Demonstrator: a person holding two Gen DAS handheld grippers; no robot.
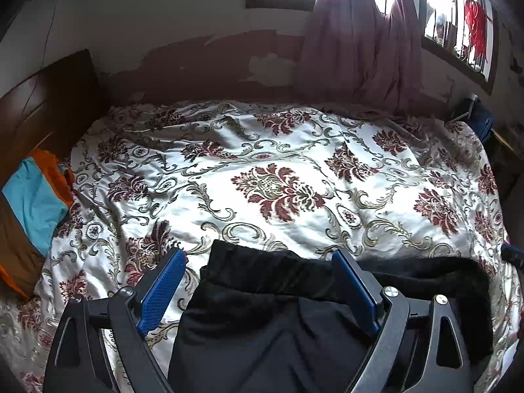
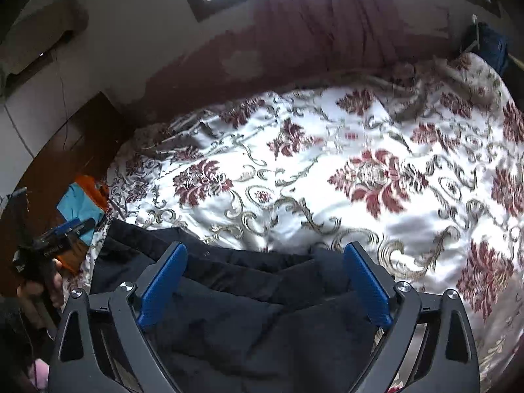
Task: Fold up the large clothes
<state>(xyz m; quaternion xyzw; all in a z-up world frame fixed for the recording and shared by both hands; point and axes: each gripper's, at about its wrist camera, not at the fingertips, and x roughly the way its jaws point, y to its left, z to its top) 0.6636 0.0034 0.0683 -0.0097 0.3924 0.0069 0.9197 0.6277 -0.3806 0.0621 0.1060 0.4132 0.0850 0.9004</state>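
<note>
A flowered bedspread fills the middle of both views. A dark garment lies folded along its lower edge. Above it the left gripper and right gripper hang with fingers spread wide, holding nothing.

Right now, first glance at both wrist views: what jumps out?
The floral bedspread fills most of both views, white with dark red medallions. At the near edge lies a dark garment, with the left gripper and right gripper above it, blue pads wide apart and gripping nothing. A turquoise-and-orange cloth sits by the wooden headboard at far left.
</note>
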